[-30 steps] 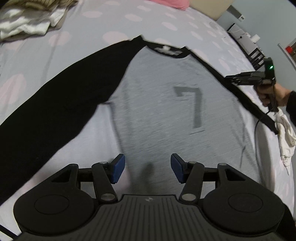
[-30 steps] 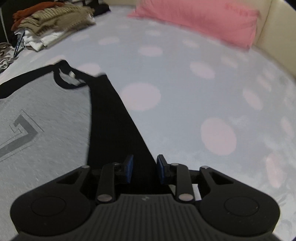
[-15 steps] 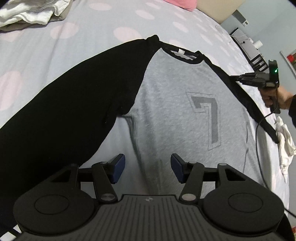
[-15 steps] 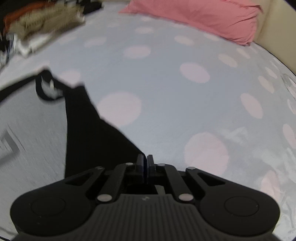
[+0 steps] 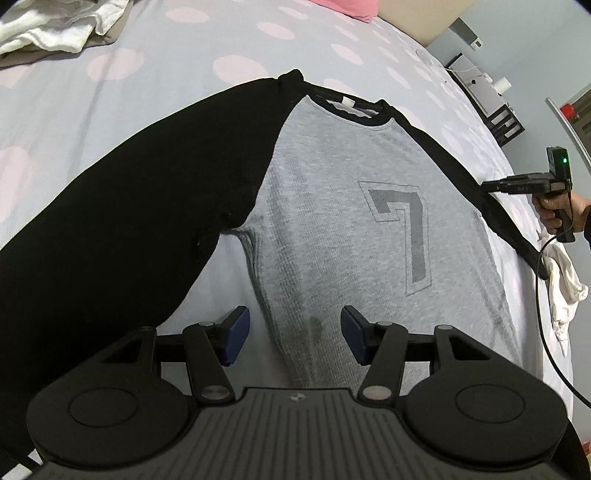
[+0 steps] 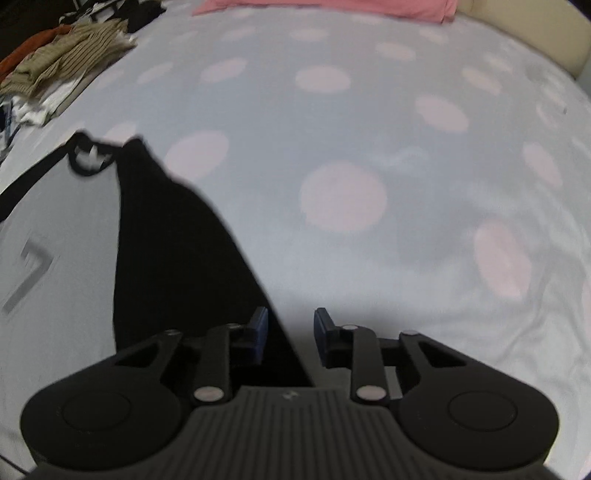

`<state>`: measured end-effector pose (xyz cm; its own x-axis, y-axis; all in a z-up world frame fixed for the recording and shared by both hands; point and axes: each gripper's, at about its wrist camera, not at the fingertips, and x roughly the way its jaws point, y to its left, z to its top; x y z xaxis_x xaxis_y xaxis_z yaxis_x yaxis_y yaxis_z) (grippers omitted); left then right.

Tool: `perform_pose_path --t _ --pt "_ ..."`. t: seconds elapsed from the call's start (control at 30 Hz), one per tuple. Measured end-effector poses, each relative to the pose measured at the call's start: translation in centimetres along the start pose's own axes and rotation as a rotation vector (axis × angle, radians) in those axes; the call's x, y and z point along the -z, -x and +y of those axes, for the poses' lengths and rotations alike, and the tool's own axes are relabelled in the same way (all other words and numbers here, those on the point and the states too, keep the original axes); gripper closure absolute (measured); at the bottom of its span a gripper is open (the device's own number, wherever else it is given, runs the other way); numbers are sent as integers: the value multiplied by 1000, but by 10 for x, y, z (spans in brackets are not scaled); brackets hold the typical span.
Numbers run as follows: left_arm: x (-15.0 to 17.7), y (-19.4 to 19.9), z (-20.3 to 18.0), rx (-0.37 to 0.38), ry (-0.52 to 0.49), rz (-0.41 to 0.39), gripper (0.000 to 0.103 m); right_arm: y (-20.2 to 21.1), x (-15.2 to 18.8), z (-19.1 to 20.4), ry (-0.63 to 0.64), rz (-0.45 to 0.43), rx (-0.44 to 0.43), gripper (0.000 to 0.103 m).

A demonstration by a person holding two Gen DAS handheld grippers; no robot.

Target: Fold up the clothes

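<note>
A grey raglan shirt (image 5: 351,236) with black sleeves and a "7" print lies flat on the dotted bedsheet. Its left black sleeve (image 5: 122,236) spreads toward the lower left. My left gripper (image 5: 295,334) is open and empty above the shirt's lower left side edge. The right gripper shows in the left wrist view (image 5: 487,184) at the right sleeve (image 5: 491,206). In the right wrist view my right gripper (image 6: 288,334) is open, with the black right sleeve (image 6: 177,258) between and below its pads. The shirt body (image 6: 55,240) lies to its left.
A pile of clothes (image 6: 62,62) lies at the bed's far left, also in the left wrist view (image 5: 55,26). A pink pillow (image 6: 332,7) is at the head. A white garment (image 5: 565,288) hangs off the right edge. The bedsheet (image 6: 369,147) stretches ahead.
My right gripper closed on the right sleeve half a second ago and has now opened again. My left gripper moved forward over the shirt's lower edge, staying open.
</note>
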<state>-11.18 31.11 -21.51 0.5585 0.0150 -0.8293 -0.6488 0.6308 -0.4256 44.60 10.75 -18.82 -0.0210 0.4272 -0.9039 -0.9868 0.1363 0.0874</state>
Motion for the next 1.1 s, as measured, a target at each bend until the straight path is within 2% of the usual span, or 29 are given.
perform_pose_path --t 0.07,0.1,0.17,0.33,0.4,0.43,0.47,0.5,0.53,0.6,0.63,0.67,0.7,0.83,0.9,1.0,1.03,1.1 --pt "-1 -1 -1 -5 11 0 50 -2 5 0 12 8 15 95" --pt "-1 -1 -1 -7 16 -2 50 -1 5 -2 7 4 3 102" --pt "0 -1 -4 -9 21 -5 50 3 1 -6 -17 -26 -21 102" --pt "4 -3 -10 -15 15 4 50 13 -6 -13 -27 -120 39 102" --pt "4 -3 -12 -15 9 7 50 13 -3 -14 -29 -119 44 99" --pt "4 -4 -13 -15 5 9 50 13 -1 -15 -30 -117 46 91" --pt "4 -4 -14 -17 2 10 50 13 1 -16 -31 -115 47 72" --pt "4 -4 -15 -19 1 11 50 13 3 -16 -32 -112 49 63" --pt "4 -4 -15 -19 1 12 50 13 5 -17 -33 -110 51 59" --pt "4 -4 -16 -19 -1 14 50 12 9 -18 -36 -106 55 64" --pt "4 -4 -17 -20 -3 16 50 12 11 -18 -37 -103 57 70" --pt "5 -4 -17 -21 -4 16 50 12 13 -19 -38 -101 59 93" --pt "5 -3 -17 -22 -4 17 50 12 15 -20 -39 -99 60 99" --pt "7 -2 -18 -25 1 17 50 14 23 -21 -46 -99 80 100" --pt "7 -1 -19 -25 4 17 50 18 25 -19 -56 -120 115 98" --pt "9 4 -23 -17 8 1 50 26 30 -16 -71 -151 167 76" --pt "10 7 -23 -13 13 -7 50 28 31 -15 -75 -161 185 63" --pt "14 11 -23 -13 21 -17 50 33 34 -13 -85 -182 220 62"
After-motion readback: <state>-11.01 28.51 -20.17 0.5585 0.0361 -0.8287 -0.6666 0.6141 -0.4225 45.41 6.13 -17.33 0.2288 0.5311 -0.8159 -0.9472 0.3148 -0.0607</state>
